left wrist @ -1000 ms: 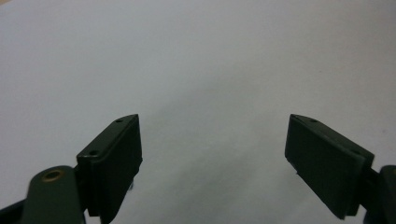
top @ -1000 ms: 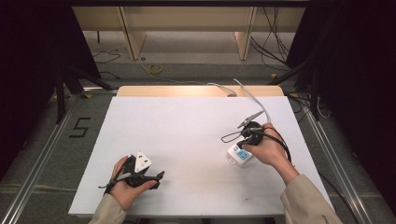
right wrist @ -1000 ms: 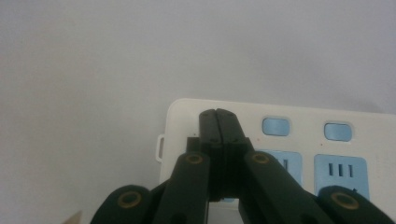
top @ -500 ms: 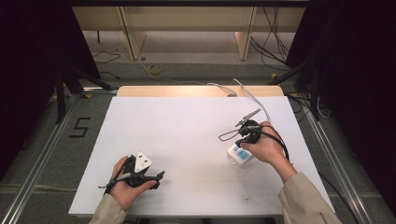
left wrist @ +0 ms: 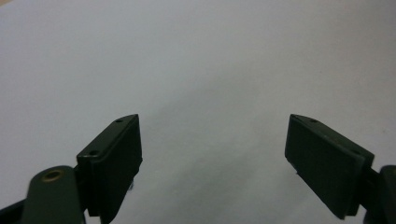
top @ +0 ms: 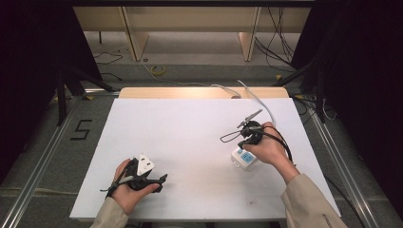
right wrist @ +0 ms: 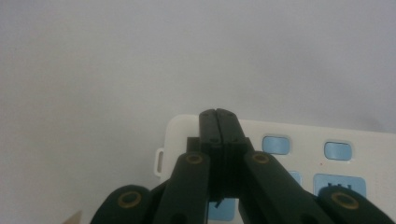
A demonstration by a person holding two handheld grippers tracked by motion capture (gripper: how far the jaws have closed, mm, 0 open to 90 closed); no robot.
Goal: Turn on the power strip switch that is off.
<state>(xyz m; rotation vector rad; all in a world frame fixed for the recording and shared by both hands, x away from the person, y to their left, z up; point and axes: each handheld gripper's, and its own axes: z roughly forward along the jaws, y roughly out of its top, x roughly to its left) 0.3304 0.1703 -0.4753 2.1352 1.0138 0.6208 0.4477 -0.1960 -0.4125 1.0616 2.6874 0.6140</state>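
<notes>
While the left hand rests at the near left edge of the white table, its left gripper lies low on the surface with its 2 jaws spread wide apart and bare tabletop between them. Farther in, on the right half of the table, the right hand is bent down at the wrist, sleeve slanting in from the near right corner. Its right gripper has both jaws pressed together, tips poised over the near edge of a white device with blue buttons; whether they touch it I cannot tell. That small boxy device lies flat, button face up, its long axis running diagonally from near right to far left. Beyond the hand, a white cable trails toward the far edge.
</notes>
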